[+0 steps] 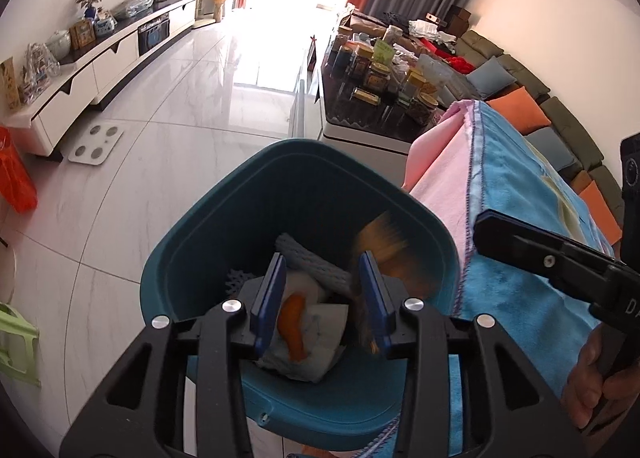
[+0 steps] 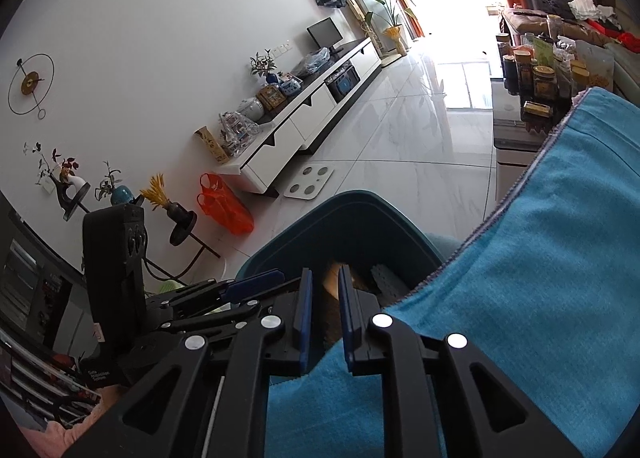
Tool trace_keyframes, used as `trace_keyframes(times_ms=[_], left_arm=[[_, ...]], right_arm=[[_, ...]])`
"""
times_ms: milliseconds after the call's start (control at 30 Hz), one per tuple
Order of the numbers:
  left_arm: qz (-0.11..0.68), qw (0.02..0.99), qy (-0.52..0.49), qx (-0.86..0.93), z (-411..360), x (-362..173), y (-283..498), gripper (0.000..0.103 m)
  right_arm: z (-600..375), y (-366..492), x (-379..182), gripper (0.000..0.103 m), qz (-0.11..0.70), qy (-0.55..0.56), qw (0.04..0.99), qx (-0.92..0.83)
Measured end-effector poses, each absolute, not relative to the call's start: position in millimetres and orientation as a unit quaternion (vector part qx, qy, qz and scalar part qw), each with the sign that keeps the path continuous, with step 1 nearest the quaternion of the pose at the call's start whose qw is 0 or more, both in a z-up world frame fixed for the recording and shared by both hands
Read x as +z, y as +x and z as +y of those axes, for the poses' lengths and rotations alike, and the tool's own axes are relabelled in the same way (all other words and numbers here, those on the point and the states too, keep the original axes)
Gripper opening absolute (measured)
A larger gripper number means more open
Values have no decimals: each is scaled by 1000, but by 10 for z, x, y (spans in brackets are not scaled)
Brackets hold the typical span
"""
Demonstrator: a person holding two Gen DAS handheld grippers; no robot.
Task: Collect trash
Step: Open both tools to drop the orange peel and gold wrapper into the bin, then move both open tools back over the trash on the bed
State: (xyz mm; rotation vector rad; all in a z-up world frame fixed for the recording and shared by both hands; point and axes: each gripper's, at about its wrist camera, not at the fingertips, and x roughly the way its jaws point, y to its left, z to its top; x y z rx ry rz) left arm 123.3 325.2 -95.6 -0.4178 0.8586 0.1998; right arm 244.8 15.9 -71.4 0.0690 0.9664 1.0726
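Both the left gripper [image 1: 326,290] and right gripper [image 2: 323,300] are being held apart and empty over the teal bin [image 1: 224,218], where blurred orange trash [image 1: 384,246] is seen.

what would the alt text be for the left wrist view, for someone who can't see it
The left claw hangs open over a teal trash bin on a white tiled floor, with a blurred orange-brown scrap in the air beside its right finger. Inside the bin lie an orange peel, white tissue and grey foam netting. A blue towel drapes the surface to the right.
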Motion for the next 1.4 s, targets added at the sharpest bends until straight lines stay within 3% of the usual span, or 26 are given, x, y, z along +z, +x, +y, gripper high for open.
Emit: trace_keyframes(times_ms=[233, 533, 667, 733, 1400], left_arm=[[394, 890, -209, 97, 3282, -911, 1127, 45], [352, 917, -176, 61, 2950, -608, 914, 56], [325, 931, -165, 25, 2692, -458, 805, 63], [318, 935, -160, 4, 2551, -401, 789, 65], [353, 906, -55, -226, 417, -424, 1055, 68]], right_arm=[[5, 2423, -658, 15, 433, 40, 755, 491], [-435, 2265, -483, 24, 404, 45, 773, 487], [-717, 2182, -383, 36, 384, 43, 792, 472], [-880, 2147, -357, 36, 375, 46, 801, 463], [-2882, 2032, -329, 43, 339, 101, 887, 296]])
